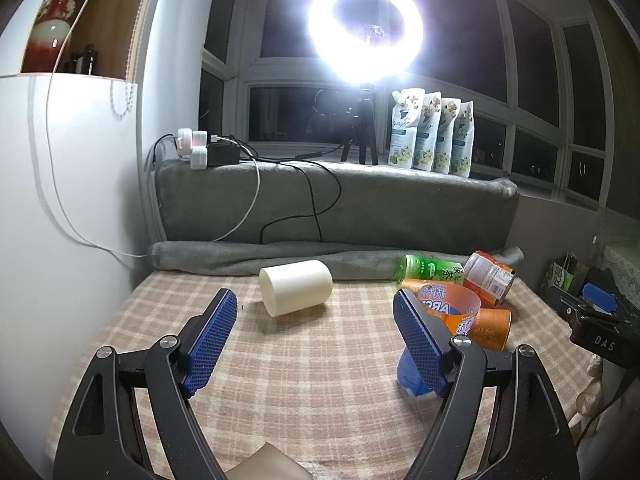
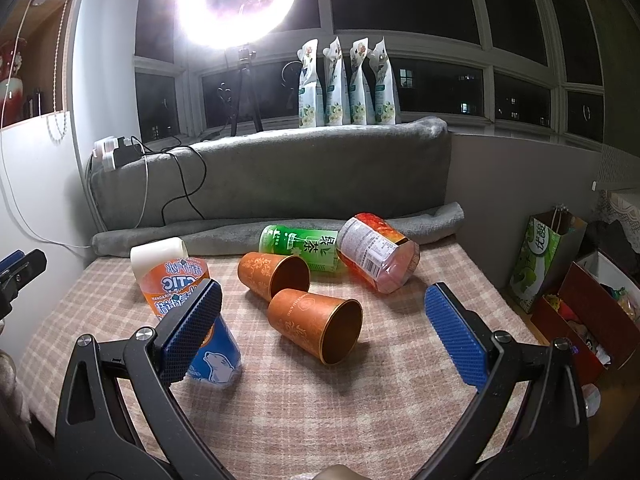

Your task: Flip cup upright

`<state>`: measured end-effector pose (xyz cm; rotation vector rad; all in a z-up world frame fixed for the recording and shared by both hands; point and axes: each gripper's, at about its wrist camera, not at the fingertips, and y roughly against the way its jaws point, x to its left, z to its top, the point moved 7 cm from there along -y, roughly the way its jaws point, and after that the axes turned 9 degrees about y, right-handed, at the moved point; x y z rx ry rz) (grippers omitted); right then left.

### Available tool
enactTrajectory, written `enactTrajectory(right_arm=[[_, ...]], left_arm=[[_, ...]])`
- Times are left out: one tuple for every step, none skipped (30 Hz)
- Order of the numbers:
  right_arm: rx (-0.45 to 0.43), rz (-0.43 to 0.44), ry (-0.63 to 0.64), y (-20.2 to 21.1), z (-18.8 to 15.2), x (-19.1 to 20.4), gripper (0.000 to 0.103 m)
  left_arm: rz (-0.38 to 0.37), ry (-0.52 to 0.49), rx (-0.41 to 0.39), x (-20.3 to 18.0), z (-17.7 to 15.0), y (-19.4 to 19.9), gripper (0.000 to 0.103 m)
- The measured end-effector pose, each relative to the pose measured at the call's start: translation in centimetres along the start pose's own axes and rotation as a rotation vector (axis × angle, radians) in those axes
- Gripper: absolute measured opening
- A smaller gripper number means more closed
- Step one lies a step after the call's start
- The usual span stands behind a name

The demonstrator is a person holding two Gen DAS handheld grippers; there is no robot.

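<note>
A cream cup [image 1: 295, 287] lies on its side on the checked cloth [image 1: 300, 360], ahead of my open left gripper [image 1: 314, 308] and a little left of centre between the fingers. In the right wrist view the cream cup [image 2: 158, 255] lies far left, behind an orange and blue cup [image 2: 188, 304]. Two orange paper cups lie on their sides: one [image 2: 316, 326] just ahead of my open right gripper [image 2: 322, 300], another [image 2: 274, 272] behind it. Both grippers are empty.
A green tea bottle [image 2: 302, 250] and a clear orange-capped jar [image 2: 376, 254] lie on their sides at the back. A grey blanket roll [image 1: 280, 260] edges the cloth. The ring light [image 1: 366, 30] glares. Boxes and a green bag [image 2: 548, 256] stand to the right.
</note>
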<state>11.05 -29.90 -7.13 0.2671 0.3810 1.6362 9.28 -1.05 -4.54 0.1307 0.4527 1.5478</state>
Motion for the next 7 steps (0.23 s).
enactTrajectory(right_arm=[[-0.001,0.000,0.000,0.01,0.07,-0.03,0.103],[-0.001,0.000,0.001,0.02,0.07,-0.03,0.103],[0.000,0.000,0.003,-0.03,0.02,0.06,0.103],[0.000,0.000,0.002,-0.04,0.01,0.07,0.103],[0.002,0.001,0.003,-0.06,-0.06,0.11,0.103],[0.003,0.002,0.004,-0.13,-0.18,0.13,0.103],[0.006,0.003,0.004,-0.23,-0.27,0.15,0.103]], left_arm=[[0.001,-0.001,0.000,0.00,0.02,0.03,0.081],[0.002,-0.001,-0.001,0.08,0.05,0.00,0.081],[0.003,-0.001,-0.002,0.12,0.08,-0.02,0.081],[0.006,-0.002,-0.005,0.17,0.11,-0.02,0.081],[0.008,-0.003,-0.007,0.21,0.13,-0.03,0.081],[0.007,-0.003,-0.007,0.22,0.17,-0.05,0.081],[0.007,-0.002,-0.006,0.21,0.12,0.00,0.081]])
